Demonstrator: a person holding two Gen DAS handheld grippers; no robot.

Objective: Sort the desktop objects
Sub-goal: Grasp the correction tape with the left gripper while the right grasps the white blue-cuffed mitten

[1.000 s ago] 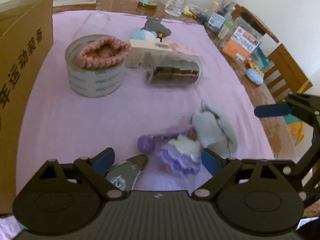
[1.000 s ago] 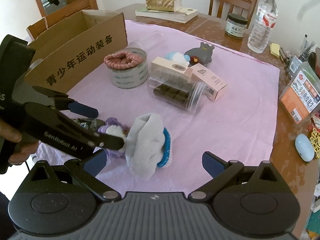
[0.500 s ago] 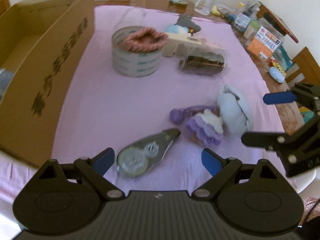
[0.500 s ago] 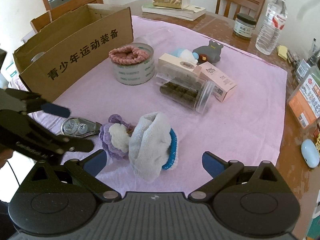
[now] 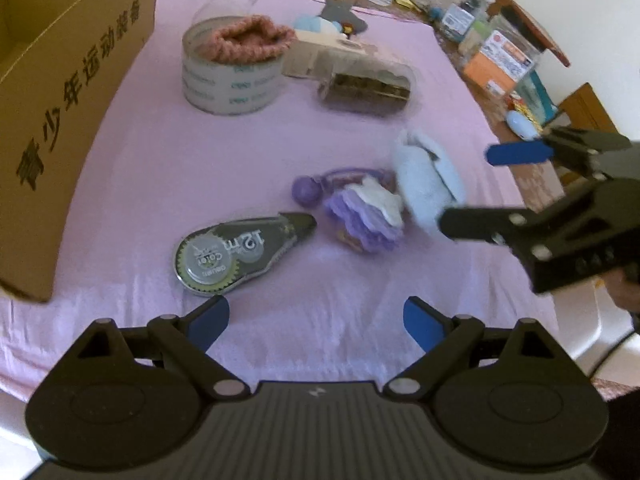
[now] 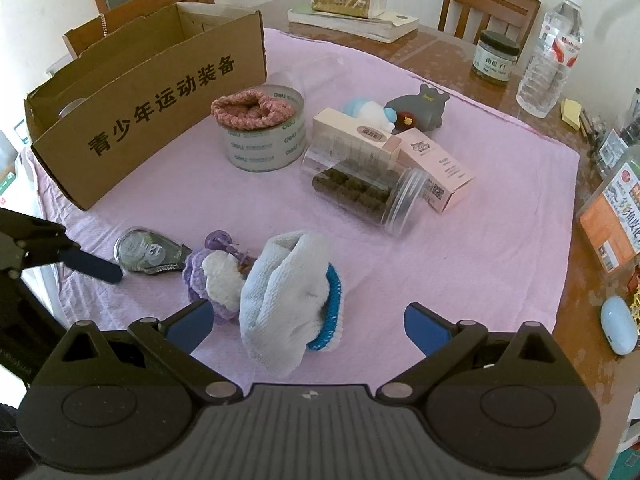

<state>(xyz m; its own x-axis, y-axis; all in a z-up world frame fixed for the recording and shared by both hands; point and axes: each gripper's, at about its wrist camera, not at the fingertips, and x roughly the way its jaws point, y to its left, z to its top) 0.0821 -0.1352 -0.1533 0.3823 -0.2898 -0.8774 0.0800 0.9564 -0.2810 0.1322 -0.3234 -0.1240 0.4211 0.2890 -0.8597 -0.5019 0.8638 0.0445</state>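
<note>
The jaws of the left gripper (image 5: 316, 322) are spread wide and nothing is held between them; they are poised above the pink cloth (image 5: 168, 168), just short of the correction tape (image 5: 240, 254). The jaws of the right gripper (image 6: 306, 326) are likewise spread wide and empty, with the white sock (image 6: 286, 300) lying between and just beyond the fingertips (image 6: 424, 326).

The correction tape is taken as the landmark. Just beside its tip a purple crocheted flower (image 5: 366, 216) is found, and the white sock is pressed against the flower's far side. Farther off across the cloth, a tape roll (image 5: 232, 80) is seen with a pink knitted piece (image 5: 252, 36) resting on top of it. Near the roll, a clear jar (image 6: 364, 194) lies on its side against a pink carton (image 6: 436, 170). Well apart from the correction tape, a cardboard box (image 6: 152, 96) stands open along the cloth's edge on the tabletop (image 6: 440, 56).
</note>
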